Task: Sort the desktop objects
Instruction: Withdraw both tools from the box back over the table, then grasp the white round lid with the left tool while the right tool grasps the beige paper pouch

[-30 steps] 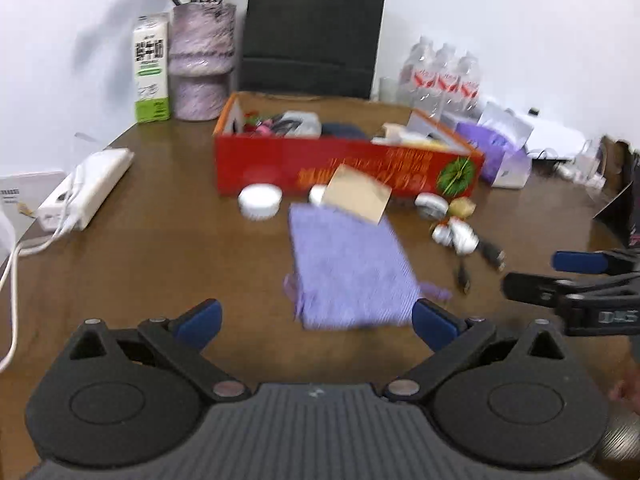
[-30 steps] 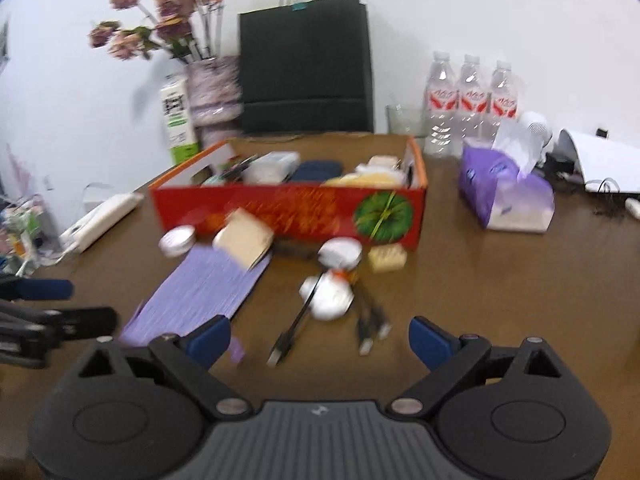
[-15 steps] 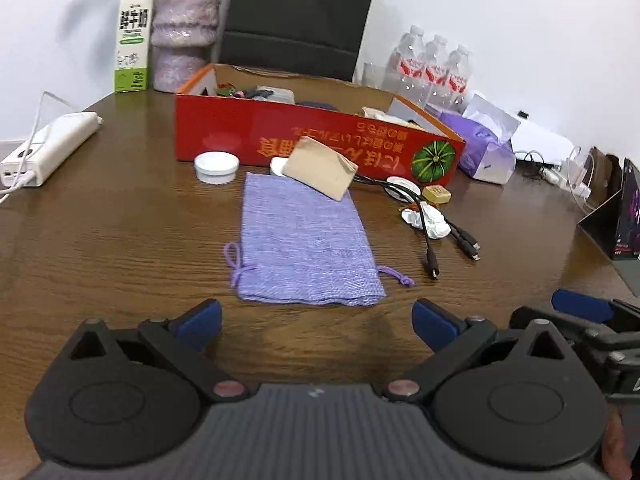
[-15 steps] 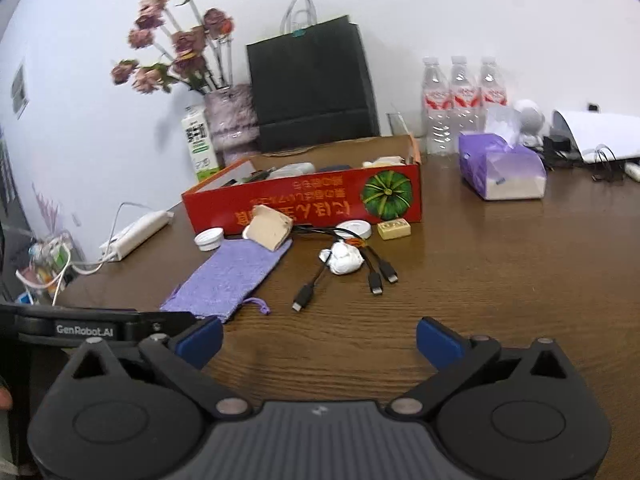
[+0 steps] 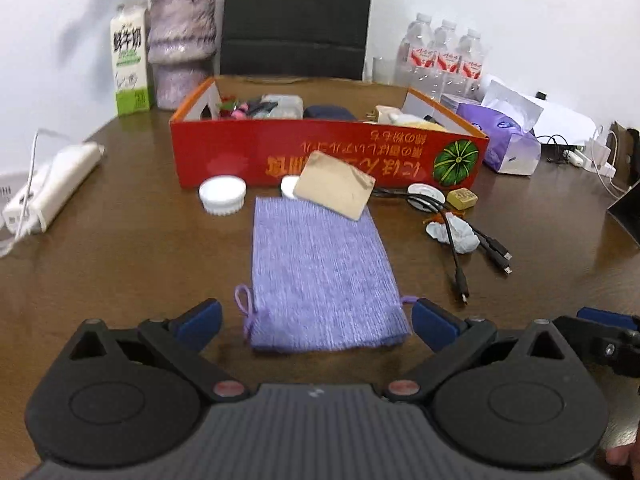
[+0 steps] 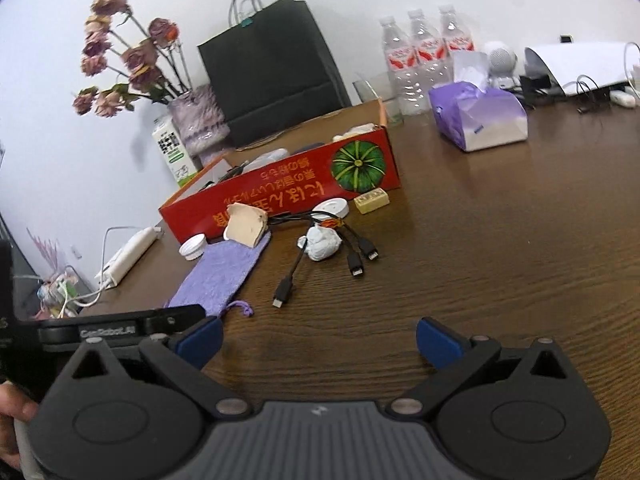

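Observation:
A purple knitted pouch (image 5: 320, 272) lies flat on the brown table, and my left gripper (image 5: 316, 322) stands open with the pouch's near edge between its blue fingertips, pads apart from it. A tan card (image 5: 334, 191) leans at the pouch's far end against the red box (image 5: 280, 156). Beside them lie a white lid (image 5: 222, 194), a multi-head black cable (image 5: 460, 248), a crumpled white wad (image 5: 456, 236) and a yellow block (image 5: 462, 199). My right gripper (image 6: 318, 342) is open over bare table, short of the cable (image 6: 320, 256) and pouch (image 6: 220, 276).
The red box holds several items. Behind it stand a black bag (image 5: 296, 20), a vase (image 5: 182, 44), a milk carton (image 5: 130, 60) and three water bottles (image 5: 444, 56). A purple tissue pack (image 5: 504, 140) sits right, a white power strip (image 5: 52, 184) left.
My left gripper came closer and lower, so the pouch's near edge now sits between its fingertips. The right gripper rolled, tilting its view, and moved in beside the left gripper.

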Demonstrator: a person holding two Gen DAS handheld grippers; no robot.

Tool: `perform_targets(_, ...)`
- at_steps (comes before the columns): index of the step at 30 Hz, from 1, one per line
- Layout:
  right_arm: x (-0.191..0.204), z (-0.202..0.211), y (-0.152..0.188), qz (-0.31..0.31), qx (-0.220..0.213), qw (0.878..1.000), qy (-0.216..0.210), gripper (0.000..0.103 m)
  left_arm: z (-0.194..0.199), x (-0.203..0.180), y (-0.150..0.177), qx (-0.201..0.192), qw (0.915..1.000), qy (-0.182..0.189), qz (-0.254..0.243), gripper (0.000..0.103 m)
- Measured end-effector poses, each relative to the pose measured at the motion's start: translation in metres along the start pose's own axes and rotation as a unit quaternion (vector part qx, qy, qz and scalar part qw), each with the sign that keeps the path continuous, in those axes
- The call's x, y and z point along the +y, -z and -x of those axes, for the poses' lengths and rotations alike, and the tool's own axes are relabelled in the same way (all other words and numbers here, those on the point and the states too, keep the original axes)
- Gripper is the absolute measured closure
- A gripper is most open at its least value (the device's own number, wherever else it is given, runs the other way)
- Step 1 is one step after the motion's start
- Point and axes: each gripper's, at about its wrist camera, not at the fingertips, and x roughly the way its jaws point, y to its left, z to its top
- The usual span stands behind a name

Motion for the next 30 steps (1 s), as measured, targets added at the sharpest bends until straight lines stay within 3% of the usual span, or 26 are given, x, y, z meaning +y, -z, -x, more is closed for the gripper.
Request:
perform_targets(4,0.003,-0.008,-0.009,0.024,0.030,0.999,0.003,0.005,-0.011,0.008,-0.005,0.010,0.9999,0.009,-0.006,0.000)
perform_targets(6,0.012,-0.011,-0.016,0.060,0.021,0.998,0.028,0.014,-0.020,0.014,-0.011,0.009,0.9996,0.025,0.005,0.000)
perform_targets(9,0.022,-0.028,-0.038,0.101,0.026,0.994,0.042,0.022,-0.041,0.015,-0.034,0.019,0.9997,0.013,-0.010,0.000)
perform_targets(12,0.036,-0.053,-0.064,0.134,0.032,0.990,0.040,0.024,-0.061,0.016,-0.053,0.028,0.9994,0.000,-0.022,0.000)
perform_targets(15,0.058,-0.081,-0.085,0.170,0.033,0.984,0.032,0.026,-0.063,0.027,-0.058,-0.010,0.9992,-0.011,-0.038,0.000)
perform_targets(17,0.070,-0.101,-0.094,0.177,0.040,0.983,0.017,0.026,-0.067,0.041,-0.060,-0.009,0.9990,-0.036,-0.023,0.000)
perform_targets(19,0.081,-0.124,-0.100,0.186,0.042,0.982,0.003,0.027,-0.072,0.057,-0.063,0.002,0.9997,-0.023,0.000,0.000)
perform_targets(23,0.096,-0.164,-0.101,0.203,0.063,0.977,0.002,0.053,-0.087,0.079,-0.074,0.002,0.9993,-0.033,0.020,0.003)
perform_targets(25,0.094,-0.171,-0.097,0.202,0.060,0.978,0.001,0.065,-0.094,0.084,-0.074,0.007,0.9993,-0.029,0.022,0.012)
perform_targets(27,0.089,-0.169,-0.094,0.190,0.051,0.980,-0.012,0.095,-0.096,0.084,-0.072,-0.004,0.9992,-0.034,0.023,0.023)
perform_targets(29,0.086,-0.160,-0.095,0.181,0.021,0.983,-0.019,0.097,-0.094,0.084,-0.072,-0.010,0.9992,-0.034,0.020,0.047)
perform_targets(30,0.084,-0.154,-0.097,0.175,0.004,0.984,-0.022,0.099,-0.092,0.085,-0.072,-0.012,0.9991,-0.031,0.025,0.055)
